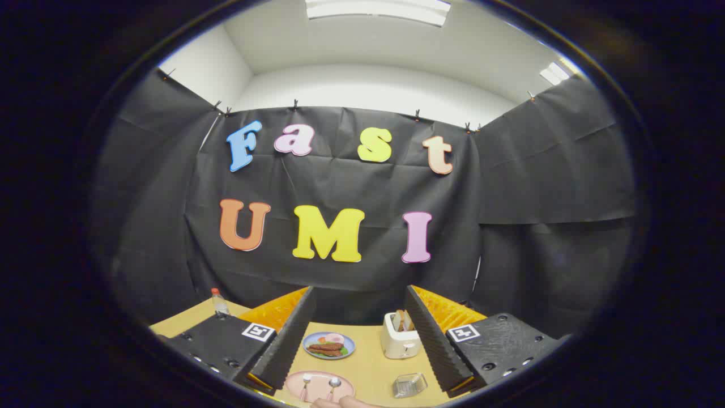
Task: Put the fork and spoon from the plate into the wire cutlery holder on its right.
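Observation:
My gripper [360, 340] is open, its two fingers spread wide above the wooden table with nothing between them. Low between the fingers lies a pink plate [319, 386] with a fork [306, 385] and a spoon [333, 387] side by side on it, handles toward me. To the right of the plate, near the right finger [430, 340], stands the wire cutlery holder [410, 385]. A person's hand [345, 402] shows at the plate's near rim.
Beyond the pink plate sits a blue plate [328, 345] with food on it. A cream toaster [400, 336] with toast stands to its right, just by the right finger. A small bottle [219, 302] stands at the table's far left.

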Demonstrator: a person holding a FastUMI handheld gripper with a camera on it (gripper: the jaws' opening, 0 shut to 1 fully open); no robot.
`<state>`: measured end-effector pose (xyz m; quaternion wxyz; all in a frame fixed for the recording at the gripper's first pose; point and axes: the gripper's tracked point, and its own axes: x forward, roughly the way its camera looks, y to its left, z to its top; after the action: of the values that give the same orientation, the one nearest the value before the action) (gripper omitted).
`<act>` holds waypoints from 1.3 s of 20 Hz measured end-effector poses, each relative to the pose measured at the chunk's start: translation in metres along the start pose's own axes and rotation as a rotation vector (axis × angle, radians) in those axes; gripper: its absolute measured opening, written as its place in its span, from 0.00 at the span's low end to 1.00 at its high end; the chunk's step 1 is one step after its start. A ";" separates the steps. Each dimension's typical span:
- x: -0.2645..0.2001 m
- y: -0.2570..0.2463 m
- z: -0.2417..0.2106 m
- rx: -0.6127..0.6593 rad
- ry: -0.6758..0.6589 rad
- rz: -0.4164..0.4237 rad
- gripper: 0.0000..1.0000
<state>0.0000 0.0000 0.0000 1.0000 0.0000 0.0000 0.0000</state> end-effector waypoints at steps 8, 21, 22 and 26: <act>0.021 -0.011 -0.014 -0.009 0.063 0.049 0.95; 0.052 0.026 -0.186 -0.023 0.401 0.090 0.95; 0.052 0.032 -0.208 -0.022 0.444 0.094 0.95; 0.055 0.046 -0.288 -0.025 0.599 0.091 0.96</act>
<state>0.0550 0.0456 -0.2881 0.9544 -0.0122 0.2947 0.0449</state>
